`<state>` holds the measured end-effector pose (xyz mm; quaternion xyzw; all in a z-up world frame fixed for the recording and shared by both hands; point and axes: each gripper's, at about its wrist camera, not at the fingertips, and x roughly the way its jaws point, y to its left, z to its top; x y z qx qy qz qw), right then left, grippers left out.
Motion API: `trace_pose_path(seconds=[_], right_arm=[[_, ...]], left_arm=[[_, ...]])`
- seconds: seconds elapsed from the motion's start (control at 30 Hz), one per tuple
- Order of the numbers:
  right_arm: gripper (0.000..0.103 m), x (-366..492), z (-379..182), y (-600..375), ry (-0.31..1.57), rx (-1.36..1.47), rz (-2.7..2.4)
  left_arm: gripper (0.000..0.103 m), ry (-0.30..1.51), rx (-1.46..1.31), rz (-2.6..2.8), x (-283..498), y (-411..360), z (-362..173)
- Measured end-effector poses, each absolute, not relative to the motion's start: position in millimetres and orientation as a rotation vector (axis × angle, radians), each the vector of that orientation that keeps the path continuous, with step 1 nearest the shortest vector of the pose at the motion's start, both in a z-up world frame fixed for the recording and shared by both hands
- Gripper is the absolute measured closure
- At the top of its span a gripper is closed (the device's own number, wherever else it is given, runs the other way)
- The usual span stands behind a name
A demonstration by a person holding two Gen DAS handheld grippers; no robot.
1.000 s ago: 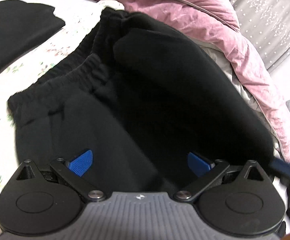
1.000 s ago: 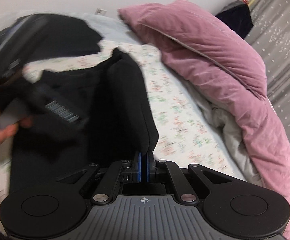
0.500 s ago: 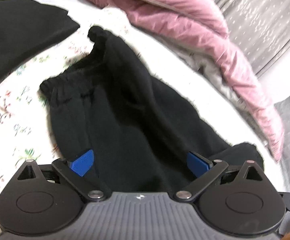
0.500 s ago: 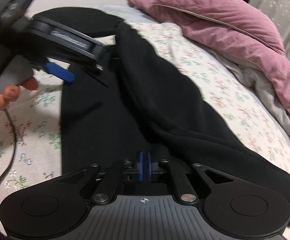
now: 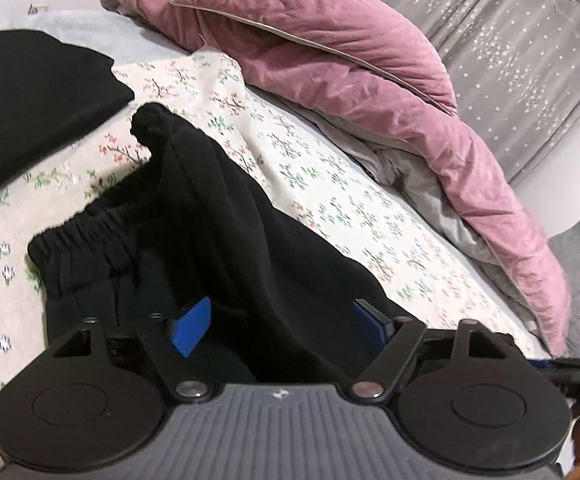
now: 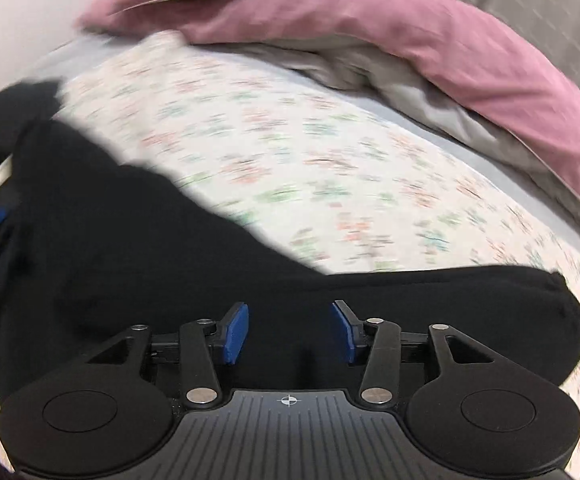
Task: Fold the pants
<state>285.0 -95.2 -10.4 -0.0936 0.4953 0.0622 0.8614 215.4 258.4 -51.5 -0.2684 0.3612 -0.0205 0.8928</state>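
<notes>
No readable text, labels, brands or numbers on anything in either view

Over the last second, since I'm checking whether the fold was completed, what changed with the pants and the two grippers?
The right gripper, which was shut on the pants, carried a leg across and is now opening, letting the cloth lie flat on the bed sheet. The left gripper, wide open, has begun closing over the pants without pressing them. The pink duvet and the other black garment stayed put.
</notes>
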Motion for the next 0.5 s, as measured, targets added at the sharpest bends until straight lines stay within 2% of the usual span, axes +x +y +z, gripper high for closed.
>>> trace_pose_path(seconds=[0.03,0.1,0.5], right_arm=[[0.041,296,-11,-104,1.049,-0.167,0.099],[0.037,317,-14,-121,1.064,-0.107,0.028],[0.035,386,-77,-183,1.181,0.138,-0.296]], left_arm=[[0.013,0.746,-0.55,-0.036,217,258,-51],[0.016,0.739,-0.539,-0.019,219,259,-51],[0.036,0.715,-0.555,0.065,227,273,-53]])
